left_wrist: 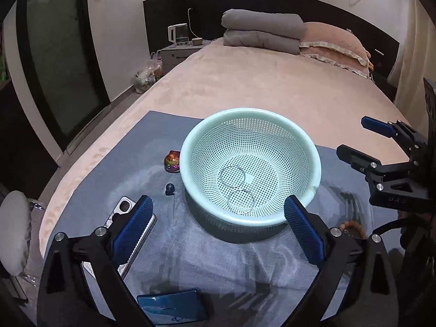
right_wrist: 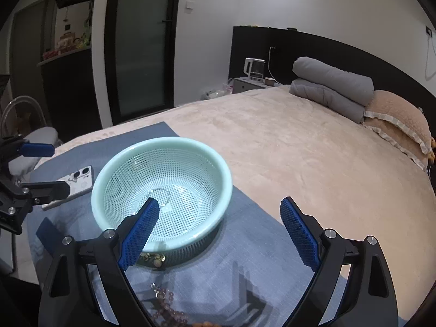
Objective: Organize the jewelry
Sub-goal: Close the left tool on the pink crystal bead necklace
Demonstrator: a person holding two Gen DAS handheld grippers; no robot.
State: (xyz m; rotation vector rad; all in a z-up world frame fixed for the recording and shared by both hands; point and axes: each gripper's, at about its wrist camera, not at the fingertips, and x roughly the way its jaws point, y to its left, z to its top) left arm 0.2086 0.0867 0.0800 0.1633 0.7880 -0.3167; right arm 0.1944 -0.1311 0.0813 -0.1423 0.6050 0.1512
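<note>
A pale green perforated basket (left_wrist: 190,147) sits on a blue-grey cloth (left_wrist: 223,261) on the bed. Two thin silver hoops (left_wrist: 232,175) (left_wrist: 241,201) lie in its bottom; one hoop shows in the right wrist view (right_wrist: 160,194), inside the basket (right_wrist: 218,169). A multicoloured brooch (left_wrist: 172,160) and a dark bead pin (left_wrist: 170,188) lie left of the basket. A beaded bracelet (left_wrist: 353,227) lies at its right, and beads (right_wrist: 166,303) and a gold piece (right_wrist: 154,259) lie near my right gripper. My left gripper (left_wrist: 218,229) is open and empty. My right gripper (right_wrist: 218,231) is open and empty.
A white phone (left_wrist: 122,209) (right_wrist: 75,181) and a blue card case (left_wrist: 173,306) lie on the cloth near the front left. Folded grey blankets (left_wrist: 261,31) and a pink pillow (left_wrist: 335,43) are at the bed's head. A kettle (left_wrist: 178,34) stands on the nightstand.
</note>
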